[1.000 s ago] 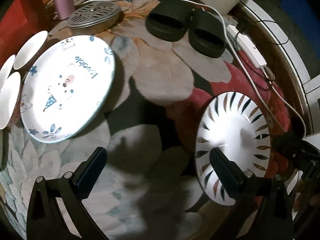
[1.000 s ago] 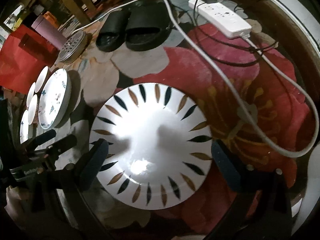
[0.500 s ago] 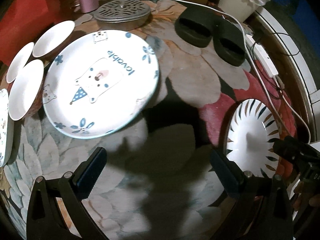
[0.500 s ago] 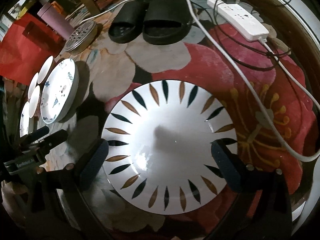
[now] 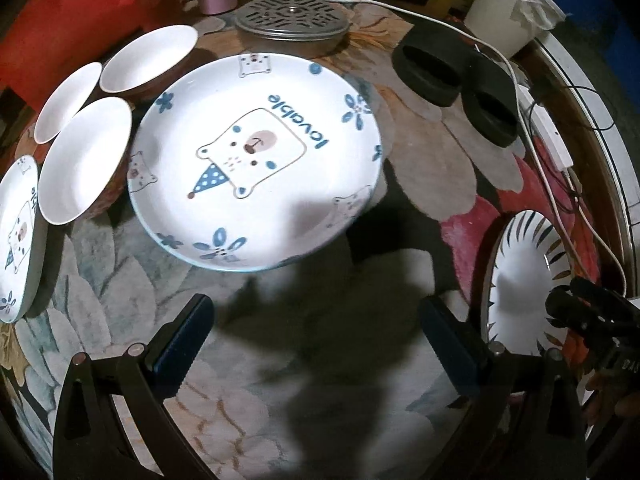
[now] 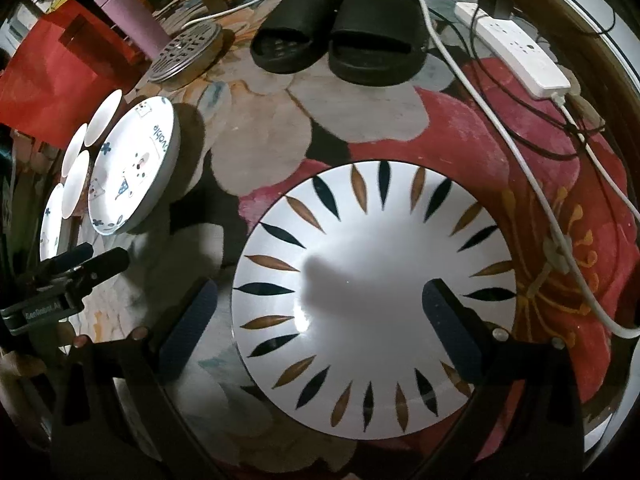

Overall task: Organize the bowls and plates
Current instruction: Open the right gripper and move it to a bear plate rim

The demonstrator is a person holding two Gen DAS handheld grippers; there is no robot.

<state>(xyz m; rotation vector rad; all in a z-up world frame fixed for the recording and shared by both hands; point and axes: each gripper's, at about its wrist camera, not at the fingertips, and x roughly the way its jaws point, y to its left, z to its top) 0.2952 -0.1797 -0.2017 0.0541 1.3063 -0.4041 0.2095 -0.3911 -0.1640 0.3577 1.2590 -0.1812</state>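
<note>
Grippers both gape empty: left gripper (image 5: 316, 344) before bear plate (image 5: 256, 160), right gripper (image 6: 320, 324) astride leaf-patterned plate (image 6: 372, 296).

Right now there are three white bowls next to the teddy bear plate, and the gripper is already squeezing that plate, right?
Almost. The three white bowls do sit beside the bear plate, but the left gripper isn't squeezing it. The left wrist view shows its fingers wide open, short of the plate's near rim, holding nothing.
</note>
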